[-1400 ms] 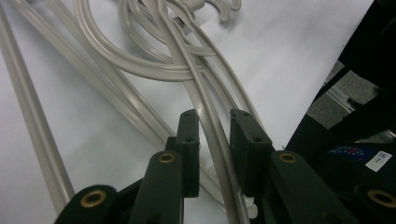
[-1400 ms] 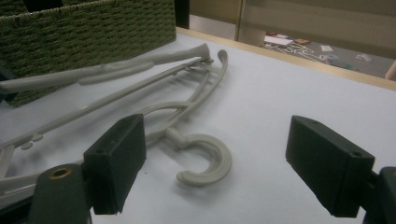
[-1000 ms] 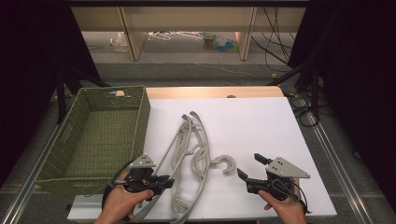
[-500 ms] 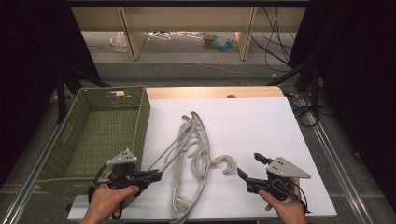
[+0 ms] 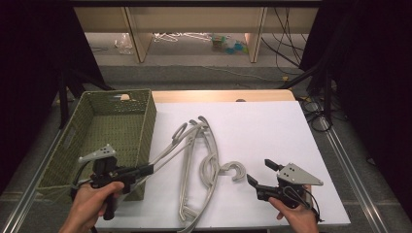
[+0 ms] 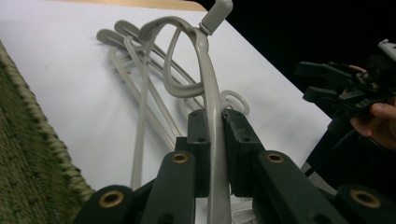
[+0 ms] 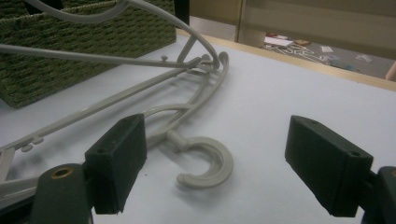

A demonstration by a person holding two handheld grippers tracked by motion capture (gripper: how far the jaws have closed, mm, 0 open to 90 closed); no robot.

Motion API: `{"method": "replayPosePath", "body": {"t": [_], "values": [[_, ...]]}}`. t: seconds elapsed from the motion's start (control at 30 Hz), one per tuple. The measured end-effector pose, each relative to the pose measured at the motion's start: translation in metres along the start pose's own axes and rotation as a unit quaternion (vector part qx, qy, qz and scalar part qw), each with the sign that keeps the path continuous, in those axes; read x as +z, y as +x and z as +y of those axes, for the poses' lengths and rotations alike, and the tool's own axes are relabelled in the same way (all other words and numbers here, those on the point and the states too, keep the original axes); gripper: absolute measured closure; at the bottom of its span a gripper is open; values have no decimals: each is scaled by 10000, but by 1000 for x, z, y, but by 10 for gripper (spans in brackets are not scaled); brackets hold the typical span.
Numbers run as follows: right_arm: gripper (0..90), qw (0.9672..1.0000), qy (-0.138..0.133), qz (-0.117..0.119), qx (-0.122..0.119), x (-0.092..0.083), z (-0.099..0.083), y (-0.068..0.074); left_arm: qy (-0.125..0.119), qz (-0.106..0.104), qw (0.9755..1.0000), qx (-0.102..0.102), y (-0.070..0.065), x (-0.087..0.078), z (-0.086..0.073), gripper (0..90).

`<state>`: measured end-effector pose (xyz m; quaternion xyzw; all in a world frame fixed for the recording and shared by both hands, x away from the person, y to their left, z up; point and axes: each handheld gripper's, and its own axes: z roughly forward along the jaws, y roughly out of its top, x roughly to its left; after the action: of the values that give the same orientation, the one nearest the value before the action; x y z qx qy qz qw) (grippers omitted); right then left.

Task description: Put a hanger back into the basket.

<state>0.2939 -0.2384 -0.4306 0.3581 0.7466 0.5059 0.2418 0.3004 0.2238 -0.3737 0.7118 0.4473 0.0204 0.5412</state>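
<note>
White table [image 5: 272, 126]; left claw [image 6: 212, 135] hides gripped hanger [image 6: 208, 60] end.

Grey plastic hangers, a few tangled in a pile [image 5: 194, 184] on the white tabletop [image 5: 272, 131], hooks overlapping. One hanger [image 5: 167, 148] lifted at its arm end, tilted, slanting up toward the basket side, far end in the tangle. One loose hook [image 5: 234, 170] lies flat, pointing right.

A green woven basket [image 5: 114, 131] sits left of the white tabletop [image 5: 272, 131]; beyond, what look like spare hangers [image 5: 177, 36] lie on the floor.
</note>
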Motion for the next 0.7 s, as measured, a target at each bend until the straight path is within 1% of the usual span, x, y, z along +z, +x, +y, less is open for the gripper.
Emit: {"method": "replayPosePath", "body": {"t": [0.03, 0.07, 0.1, 0.13, 0.23, 0.27, 0.3, 0.33, 0.37, 0.4, 0.43, 0.47, 0.5, 0.53, 0.57, 0.6, 0.63, 0.67, 0.7], "values": [[218, 10000, 2, 1, -2, 0, 0, 0, -25, -36, 10000, -3, 0, -3, 2, 811], [218, 10000, 18, -5, -17, 0, 0, 0, -25, -29, 10000, 16, 0, -6, 4, 811], [218, 10000, -13, 47, 23, 1, 0, 1, -86, -54, 9999, -6, 1, -7, 6, 811], [218, 10000, 3, 23, 7, 1, 0, 1, -110, -37, 9999, -36, 1, -8, 7, 811], [217, 10000, 18, 12, 24, 1, 0, 1, -196, -156, 9996, -105, 3, -11, 10, 811], [217, 10000, -35, 31, -10, 2, -1, 0, -238, -158, 9995, -109, 3, -12, 11, 811], [217, 10000, 0, 44, 42, 2, -1, 1, -227, -127, 9996, -73, 3, -14, 12, 810], [217, 10000, -9, 46, 33, 2, -1, 1, -351, -171, 9992, -122, 4, -14, 12, 810], [217, 10000, -14, 6, -18, 1, -1, 0, -365, -199, 9990, -151, 4, -15, 14, 810], [217, 10000, -52, 36, -8, 2, -1, 0, -403, -217, 9989, -130, 4, -16, 15, 811], [217, 10000, -17, 32, -11, 2, -1, 0, -439, -159, 9989, -94, 4, -18, 17, 813], [217, 10000, -17, 32, -11, 2, -1, 0, -439, -159, 9989, -94, 4, -18, 17, 813], [217, 10000, 5, 10, -10, 2, -1, 0, -488, -87, 9988, -20, 4, -21, 22, 813], [217, 10000, -25, -4, -22, 2, -1, 0, -529, -122, 9985, -59, 4, -23, 24, 813], [217, 10000, 10, -7, -24, 1, -1, 0, -576, -170, 9982, -83, 4, -25, 26, 813], [217, 9999, 23, 92, 84, 2, -1, 1, -607, -186, 9980, -53, 4, -26, 28, 813], [217, 9999, 79, 67, 74, 2, -1, 1, -634, -159, 9979, -23, 4, -29, 32, 813], [217, 9999, 77, 79, 88, 2, -1, 1, -634, -159, 9979, -23, 4, -29, 32, 813], [217, 9999, 80, 67, 79, 3, -1, 1, -677, -133, 9976, 4, 4, -32, 37, 813]]}}
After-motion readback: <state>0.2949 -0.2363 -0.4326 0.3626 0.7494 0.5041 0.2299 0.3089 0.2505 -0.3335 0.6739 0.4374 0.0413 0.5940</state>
